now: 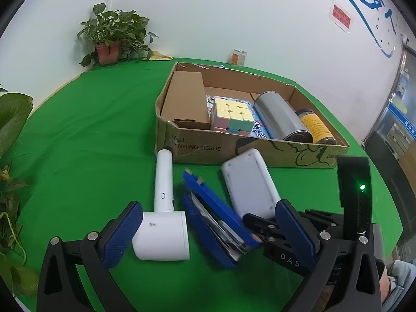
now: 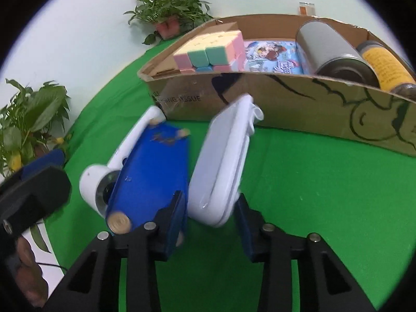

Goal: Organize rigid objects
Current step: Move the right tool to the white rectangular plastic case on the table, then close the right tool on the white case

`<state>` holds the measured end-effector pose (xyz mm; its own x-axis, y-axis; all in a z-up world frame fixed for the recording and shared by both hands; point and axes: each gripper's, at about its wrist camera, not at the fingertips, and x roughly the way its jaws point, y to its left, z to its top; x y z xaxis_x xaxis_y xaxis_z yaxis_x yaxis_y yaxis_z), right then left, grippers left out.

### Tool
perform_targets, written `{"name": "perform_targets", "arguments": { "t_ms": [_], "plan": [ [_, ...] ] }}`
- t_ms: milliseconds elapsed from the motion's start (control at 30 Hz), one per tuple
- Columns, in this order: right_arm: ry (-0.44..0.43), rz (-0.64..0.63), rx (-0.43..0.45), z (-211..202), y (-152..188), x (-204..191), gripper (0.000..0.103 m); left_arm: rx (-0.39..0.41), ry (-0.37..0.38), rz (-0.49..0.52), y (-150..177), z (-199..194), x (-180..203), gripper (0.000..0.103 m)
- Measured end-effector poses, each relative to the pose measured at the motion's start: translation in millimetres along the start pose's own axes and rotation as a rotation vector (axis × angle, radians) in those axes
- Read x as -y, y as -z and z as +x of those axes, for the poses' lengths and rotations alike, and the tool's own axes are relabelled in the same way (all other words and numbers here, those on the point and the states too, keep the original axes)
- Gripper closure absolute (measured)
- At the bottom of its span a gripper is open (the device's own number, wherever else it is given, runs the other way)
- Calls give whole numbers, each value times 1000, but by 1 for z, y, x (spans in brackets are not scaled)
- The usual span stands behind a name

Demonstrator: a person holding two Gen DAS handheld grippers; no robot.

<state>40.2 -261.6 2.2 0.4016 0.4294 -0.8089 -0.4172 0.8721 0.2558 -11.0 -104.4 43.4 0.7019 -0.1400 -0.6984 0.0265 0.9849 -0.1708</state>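
A white flat slab-shaped device (image 2: 221, 161) lies tilted in front of the cardboard box (image 2: 286, 104). My right gripper (image 2: 210, 205) is shut on its near end, one pad on each side. Beside it lie a blue case holding pencils (image 1: 218, 218) and a white hammer-shaped handheld device (image 1: 163, 223). My left gripper (image 1: 208, 231) is open just above the cloth, with the white handheld device's head and the blue case between its widely spread fingers, neither pad touching them. The right gripper's black body (image 1: 283, 244) shows low on the right in the left wrist view.
The box holds a pastel puzzle cube (image 1: 232, 115), a small brown carton (image 1: 184, 98), a picture pack (image 2: 273, 57), a grey can (image 1: 280, 117) and a yellow can (image 1: 316, 127). Potted plants (image 1: 111, 36) stand at the back left and left edge. A small jar (image 1: 238, 57) stands behind the box.
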Motion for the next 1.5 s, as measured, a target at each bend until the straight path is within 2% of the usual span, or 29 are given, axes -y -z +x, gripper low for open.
{"name": "perform_targets", "arguments": {
  "t_ms": [67, 133, 167, 200, 233, 300, 433, 467, 500, 533, 567, 600, 667, 800, 867, 933, 967, 1067, 1167, 1300, 1400, 1467, 1500],
  "plan": [
    [-3, 13, 7, -5, 6, 7, 80, -4, 15, 1, 1, 1, 1, 1],
    [33, 8, 19, -11, 11, 14, 83, -14, 38, -12, 3, 2, 3, 1],
    [28, 21, 15, -14, 12, 20, 88, -18, 46, -16, 4, 4, 3, 1],
    [19, 38, 9, -17, 14, 27, 97, -22, 59, -21, 4, 5, 5, 1],
    [17, 48, 7, -20, 16, 32, 100, -25, 76, -22, 4, 5, 7, 1],
    [48, 60, 14, -28, 20, 44, 100, -27, 93, -20, 4, 6, 11, 1],
    [-41, 124, -10, -39, 22, 66, 98, -39, 150, -24, 0, 8, 21, 1],
    [-42, 110, -5, -41, 20, 66, 90, -50, 165, -32, -1, 9, 23, 1],
    [-38, 80, 21, -45, 17, 65, 70, -58, 175, -39, -2, 11, 24, 1],
    [-28, 56, 44, -46, 16, 63, 55, -62, 175, -44, -2, 13, 25, 1],
    [-12, 21, 77, -48, 13, 61, 26, -63, 163, -48, -1, 13, 26, 1],
    [-2, -2, 98, -49, 10, 59, 20, -62, 153, -49, -1, 13, 27, 1],
    [0, -92, 113, -43, 1, 50, 20, -55, 126, -42, 2, 11, 30, 1],
    [10, -321, 62, -10, -9, 34, 20, -58, 74, -37, 7, 7, 33, 1],
    [29, -390, 35, 5, -10, 28, 20, -64, 54, -41, 8, 5, 34, 1],
    [31, -404, 53, 9, -11, 26, 23, -71, 48, -44, 10, 4, 36, 1],
    [43, -391, 56, 10, -12, 28, 30, -72, 51, -46, 11, 4, 36, 1],
    [26, -355, 47, 6, -10, 33, 34, -77, 77, -61, 13, 2, 39, 1],
    [53, -318, 36, -10, 5, 40, 36, -89, 112, -55, 14, 2, 47, 1],
    [76, -147, 18, -48, 41, 68, 36, -152, 235, -51, 20, 5, 65, 1],
    [92, -43, 3, -76, 73, 85, 36, -233, 393, -53, 30, 13, 87, 1],
    [42, 34, -15, -91, 92, 92, 35, -319, 531, -81, 41, 25, 102, 3],
    [-13, 58, -19, -98, 99, 94, 35, -347, 562, -88, 45, 28, 107, 4]
  ]
}}
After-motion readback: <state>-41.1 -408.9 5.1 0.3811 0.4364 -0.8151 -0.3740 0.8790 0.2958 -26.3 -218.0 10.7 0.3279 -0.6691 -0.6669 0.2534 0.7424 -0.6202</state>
